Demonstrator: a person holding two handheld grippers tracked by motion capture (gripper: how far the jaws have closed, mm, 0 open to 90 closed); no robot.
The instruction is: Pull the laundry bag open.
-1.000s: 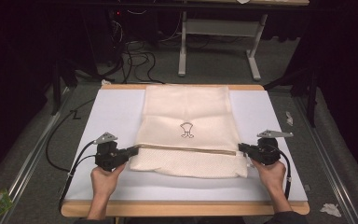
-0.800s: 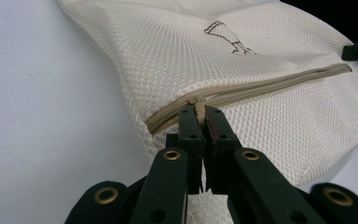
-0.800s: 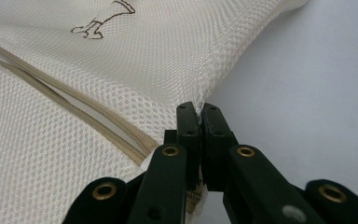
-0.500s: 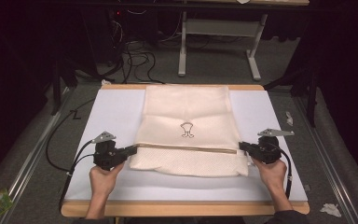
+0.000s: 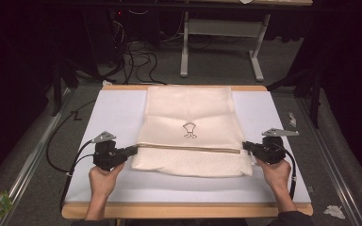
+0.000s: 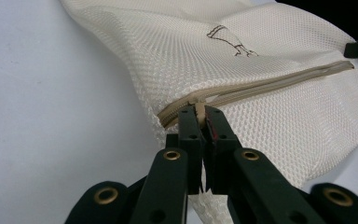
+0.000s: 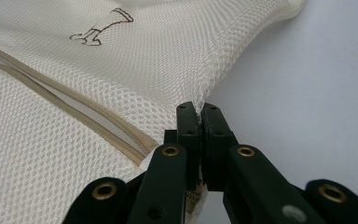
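High view: the left gripper pinches the zipper end at the left edge of the mesh bag, which lies flat mid-table. The right gripper is clamped on the bag's right side seam. The step looks like stretching the bag taut; next likely calls for an even lift or pull. Bare table lies open on both sides.

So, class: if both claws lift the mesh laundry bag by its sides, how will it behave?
The mesh laundry bag will probably sag in the middle, since it lies flat and limp. It looks light: thin open netting. The left claw and right claw pinch its edges shut, so the weave should grip rather than slip.
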